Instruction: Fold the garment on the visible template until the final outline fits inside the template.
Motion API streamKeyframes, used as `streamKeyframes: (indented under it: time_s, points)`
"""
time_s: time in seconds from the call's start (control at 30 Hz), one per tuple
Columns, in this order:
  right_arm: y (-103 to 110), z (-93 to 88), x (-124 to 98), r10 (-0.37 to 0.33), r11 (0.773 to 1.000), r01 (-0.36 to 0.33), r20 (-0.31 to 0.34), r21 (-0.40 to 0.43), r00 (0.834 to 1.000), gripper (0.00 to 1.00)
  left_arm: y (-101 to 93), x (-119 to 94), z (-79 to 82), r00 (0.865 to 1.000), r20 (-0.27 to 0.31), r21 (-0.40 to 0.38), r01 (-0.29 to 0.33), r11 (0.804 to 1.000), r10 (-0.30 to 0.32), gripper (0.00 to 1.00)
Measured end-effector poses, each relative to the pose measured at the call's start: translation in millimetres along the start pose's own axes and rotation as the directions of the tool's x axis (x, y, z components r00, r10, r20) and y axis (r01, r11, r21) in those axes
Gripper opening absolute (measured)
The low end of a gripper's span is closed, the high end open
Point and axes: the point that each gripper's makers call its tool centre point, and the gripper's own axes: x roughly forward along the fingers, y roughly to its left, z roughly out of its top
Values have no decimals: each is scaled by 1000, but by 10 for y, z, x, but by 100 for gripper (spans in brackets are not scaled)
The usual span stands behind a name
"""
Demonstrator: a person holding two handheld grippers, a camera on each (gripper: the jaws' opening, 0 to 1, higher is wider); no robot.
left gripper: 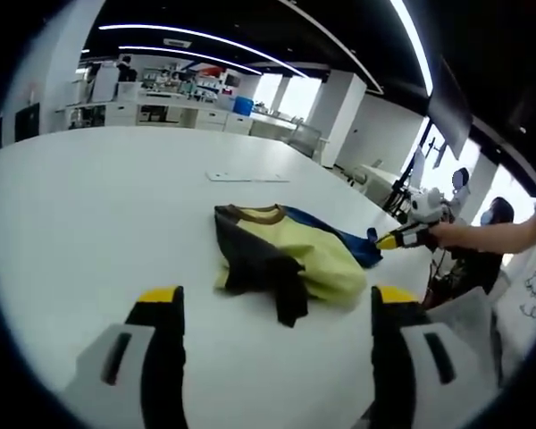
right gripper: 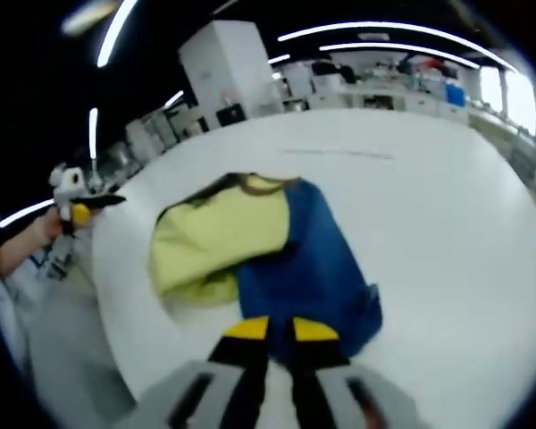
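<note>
- On the white counter (left gripper: 89,206) lay the shirt (left gripper: 286,255), bunched, in yellow, blue and dark panels.
- My left jaws (left gripper: 272,344) stood spread, short of its near edge and not touching it.
- My right jaws (right gripper: 281,335) were nearly pressed together at the blue hem; whether they pinched cloth I could not tell.
- It looked soft, light and floppy; I judged hems or corners the best holds.

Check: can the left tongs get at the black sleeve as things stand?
Probably yes. The left tongs are open and the black sleeve lies ahead of them on bare white table, nothing between. The right tongs work the far blue edge.
</note>
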Motion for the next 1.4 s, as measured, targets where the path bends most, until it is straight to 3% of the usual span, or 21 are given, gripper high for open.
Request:
streamKeyframes:
  time_s: [0.1, 0.23, 0.3, 0.4, 0.43, 0.5, 0.67, 0.83, 0.9, 1.0, 1.03, 1.17, 1.23, 1.4]
  points:
    - [-22, 21, -51, -5, 998, 6, 5, -57, 1000, 13, -41, 21, -2, 1000, -1, 1, 5, 1000, -5, 83]
    - [-6, 10, -179, -36, 977, 33, -10, -209, 999, 25, -87, 45, -14, 1000, 1, -2, 10, 1000, -10, 83]
    - [-14, 12, -209, -47, 959, 42, -10, -279, 999, 31, -87, 50, -25, 1000, -2, 0, 11, 1000, -11, 83]
    - [-91, -23, -226, -81, 903, 53, -48, -426, 996, 35, -88, 51, -34, 1000, -2, -4, 13, 1000, -13, 83]
    - [6, -59, -241, -90, 889, 55, -54, -454, 995, 35, -84, 51, -40, 1000, -2, -5, 12, 1000, -12, 83]
    - [-25, -37, -234, -96, 837, 43, -70, -545, 993, 35, -76, 53, -47, 1000, -1, -9, 12, 1000, -12, 83]
    - [26, -29, -200, -137, 659, 15, -100, -752, 986, 36, -97, 43, -57, 1000, -1, -11, 9, 1000, -9, 83]
    - [45, -97, -100, -170, 480, -33, -130, -877, 977, 29, -110, 28, -83, 1000, 2, -16, 4, 1000, -4, 83]
    - [67, -106, -80, -177, 450, -31, -123, -893, 976, 26, -112, 13, -96, 1000, 5, -23, 0, 1000, 0, 83]
    - [115, -139, -49, -169, 448, -40, -129, -893, 977, 23, -91, -15, -107, 1000, 10, -29, -5, 1000, 5, 83]
    - [125, -131, -39, -173, 428, -41, -126, -903, 977, 22, -80, -28, -118, 1000, 10, -32, -8, 999, 9, 83]
    - [135, -150, -3, -172, 414, -57, -140, -908, 975, 19, -53, -74, -146, 1000, 14, -46, -17, 999, 18, 83]
    - [109, -161, 9, -181, 393, -63, -145, -917, 973, 18, -51, -89, -148, 1000, 17, -48, -23, 999, 24, 83]
    - [98, -144, 16, -183, 397, -60, -142, -916, 973, 11, -32, -132, -169, 999, 21, -57, -34, 998, 35, 83]
